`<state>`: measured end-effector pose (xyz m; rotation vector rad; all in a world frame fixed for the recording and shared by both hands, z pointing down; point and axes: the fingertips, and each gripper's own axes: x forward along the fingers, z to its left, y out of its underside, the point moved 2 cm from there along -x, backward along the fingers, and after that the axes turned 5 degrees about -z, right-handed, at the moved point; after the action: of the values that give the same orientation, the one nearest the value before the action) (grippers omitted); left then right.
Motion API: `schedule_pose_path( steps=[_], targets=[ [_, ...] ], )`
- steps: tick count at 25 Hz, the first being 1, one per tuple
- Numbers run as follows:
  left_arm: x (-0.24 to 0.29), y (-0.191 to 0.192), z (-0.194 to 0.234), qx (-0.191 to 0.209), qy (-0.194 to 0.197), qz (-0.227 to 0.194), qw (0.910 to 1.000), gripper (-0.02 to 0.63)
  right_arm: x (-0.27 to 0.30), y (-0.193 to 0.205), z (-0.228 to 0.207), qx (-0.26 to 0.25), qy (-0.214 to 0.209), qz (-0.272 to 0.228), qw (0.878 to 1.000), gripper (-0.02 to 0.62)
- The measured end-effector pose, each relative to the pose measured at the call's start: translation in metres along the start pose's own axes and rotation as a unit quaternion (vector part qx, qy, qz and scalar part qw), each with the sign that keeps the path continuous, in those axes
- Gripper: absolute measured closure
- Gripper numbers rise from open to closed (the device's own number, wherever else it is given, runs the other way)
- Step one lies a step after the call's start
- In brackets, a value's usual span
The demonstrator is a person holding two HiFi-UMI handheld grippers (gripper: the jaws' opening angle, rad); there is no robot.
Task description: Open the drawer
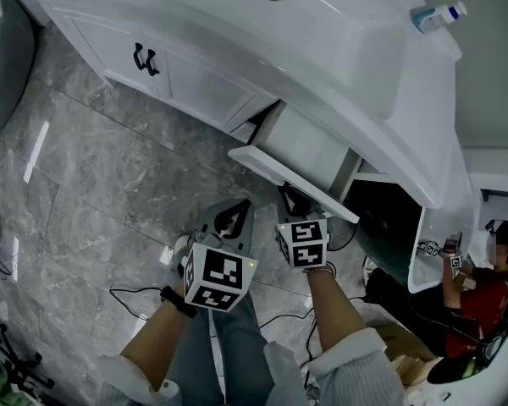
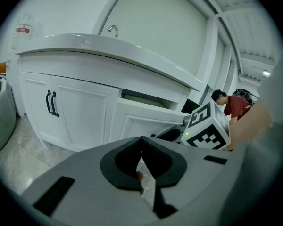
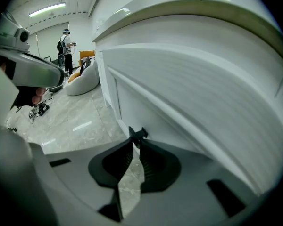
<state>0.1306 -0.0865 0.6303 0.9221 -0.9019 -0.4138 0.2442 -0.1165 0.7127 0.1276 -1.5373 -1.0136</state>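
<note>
Right hand-held gripper clamps the small black handle of the white drawer, pulled partway out of the white vanity cabinet. Left hand-held gripper hangs alongside, jaws pinched together, empty.

Left gripper closed; right gripper seemingly clamped, both angled downward.

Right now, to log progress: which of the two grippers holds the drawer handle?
The right gripper: its jaws pinch the black drawer handle. The left gripper hangs beside it, shut on nothing.
</note>
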Motion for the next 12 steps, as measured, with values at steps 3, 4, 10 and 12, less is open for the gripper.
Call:
schedule_pose_path(
  steps=[3, 4, 10, 12],
  targets=[
    [-0.0024, 0.0012, -0.0035, 0.001, 0.001, 0.0, 1.0, 0.589, -0.002, 0.0017, -0.0001, -0.005, -0.001, -0.003, 1.0, 0.545],
    [-0.0033, 0.0017, -0.0043, 0.004, 0.001, 0.001, 1.0, 0.589, -0.0025, 0.0019, 0.0006, -0.006, -0.002, -0.004, 1.0, 0.545],
    [-0.0066, 0.0061, -0.0064, 0.007, -0.001, 0.003, 1.0, 0.589, -0.0055, 0.0049, 0.0046, -0.011, 0.0, -0.006, 1.0, 0.549],
    [-0.0065, 0.0061, -0.0072, 0.007, -0.002, 0.004, 1.0, 0.589, -0.0071, 0.0048, 0.0062, -0.011, 0.0, -0.006, 1.0, 0.551]
  ],
)
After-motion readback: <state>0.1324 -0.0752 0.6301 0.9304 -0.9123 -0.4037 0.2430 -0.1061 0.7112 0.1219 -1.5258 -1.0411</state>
